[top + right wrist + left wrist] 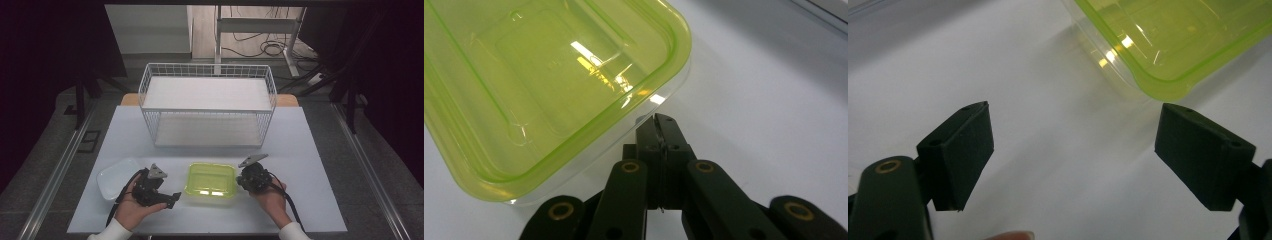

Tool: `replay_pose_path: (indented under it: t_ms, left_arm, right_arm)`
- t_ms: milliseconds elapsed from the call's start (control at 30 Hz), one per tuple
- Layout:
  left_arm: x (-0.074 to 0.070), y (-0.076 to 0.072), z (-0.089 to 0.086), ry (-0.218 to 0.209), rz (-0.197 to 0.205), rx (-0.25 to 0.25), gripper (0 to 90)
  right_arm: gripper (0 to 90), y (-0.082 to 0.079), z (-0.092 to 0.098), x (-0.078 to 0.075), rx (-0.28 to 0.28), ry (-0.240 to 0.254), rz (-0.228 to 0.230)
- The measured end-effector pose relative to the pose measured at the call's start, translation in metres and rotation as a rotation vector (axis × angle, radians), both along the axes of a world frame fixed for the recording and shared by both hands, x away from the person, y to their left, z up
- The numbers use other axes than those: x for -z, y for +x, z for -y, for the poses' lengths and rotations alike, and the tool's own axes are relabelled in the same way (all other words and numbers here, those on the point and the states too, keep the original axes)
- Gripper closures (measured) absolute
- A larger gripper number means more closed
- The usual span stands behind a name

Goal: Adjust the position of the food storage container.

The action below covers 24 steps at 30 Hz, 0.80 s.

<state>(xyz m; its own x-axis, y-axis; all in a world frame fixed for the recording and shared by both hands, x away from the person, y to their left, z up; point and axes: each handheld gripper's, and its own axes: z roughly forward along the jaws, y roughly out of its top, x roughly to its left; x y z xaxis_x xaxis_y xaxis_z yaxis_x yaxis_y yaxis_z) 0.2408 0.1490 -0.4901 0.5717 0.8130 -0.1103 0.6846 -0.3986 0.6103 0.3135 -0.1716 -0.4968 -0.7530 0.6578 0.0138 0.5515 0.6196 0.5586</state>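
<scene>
Left tool (1073,155), jaws wide open, faces the green-lidded container (210,180) from its left; right tool (663,129), jaws closed empty, sits nearer, just beside its right corner.

No text, label, brand, number or sign can be read on anything in these views.

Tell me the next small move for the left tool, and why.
Probably ease the left tool forward to the green-lidded container. Its jaws stand wide open with only bare table between them, the container's corner just ahead. The right tool is shut beside the opposite edge, gripping nothing.
</scene>
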Motion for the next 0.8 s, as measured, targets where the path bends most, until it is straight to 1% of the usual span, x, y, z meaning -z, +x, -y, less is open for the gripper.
replay_pose_path:
  t_ms: [167,300,467,533,567,600,633,667,700,733,767,800]
  left_arm:
    - [0.000,0.000,-0.001,0.000,0.000,-0.001,15.7]
    - [-0.001,0.000,-0.002,-0.008,0.003,-0.008,15.5]
    - [-0.004,0.000,-0.003,-0.039,0.010,-0.030,15.2]
    - [-0.007,0.000,-0.004,-0.057,0.012,-0.038,15.2]
    - [-0.008,0.000,-0.003,-0.068,0.012,-0.042,15.2]
    - [-0.010,0.000,-0.004,-0.076,0.013,-0.046,15.2]
    - [-0.012,0.000,-0.004,-0.085,0.012,-0.053,15.1]
    - [-0.014,0.001,-0.004,-0.102,0.012,-0.065,14.8]
    - [-0.015,0.001,-0.005,-0.115,0.008,-0.066,14.7]
    - [-0.016,0.002,-0.006,-0.132,0.003,-0.066,14.7]
    - [-0.017,0.003,-0.007,-0.148,-0.002,-0.067,14.8]
    - [-0.017,0.003,-0.007,-0.159,-0.003,-0.068,15.2]
  right_arm:
    - [89.0,0.001,-0.005,0.001,-0.006,0.000,0.002]
    - [89.0,0.001,-0.003,-0.001,0.001,0.008,0.004]
    - [88.9,0.001,0.008,-0.009,0.036,0.063,0.013]
    - [88.6,0.000,0.014,-0.014,0.057,0.096,0.017]
    - [86.8,-0.001,0.017,-0.017,0.067,0.114,0.020]
    - [83.8,-0.002,0.020,-0.019,0.077,0.131,0.021]
    - [78.2,-0.003,0.023,-0.021,0.089,0.146,0.019]
    - [68.8,-0.005,0.025,-0.023,0.099,0.151,0.022]
    - [55.0,-0.007,0.028,-0.024,0.117,0.159,0.033]
    - [48.7,-0.009,0.030,-0.025,0.128,0.171,0.038]
    - [44.2,-0.011,0.034,-0.026,0.135,0.197,0.033]
    - [37.3,-0.012,0.037,-0.027,0.138,0.231,0.036]
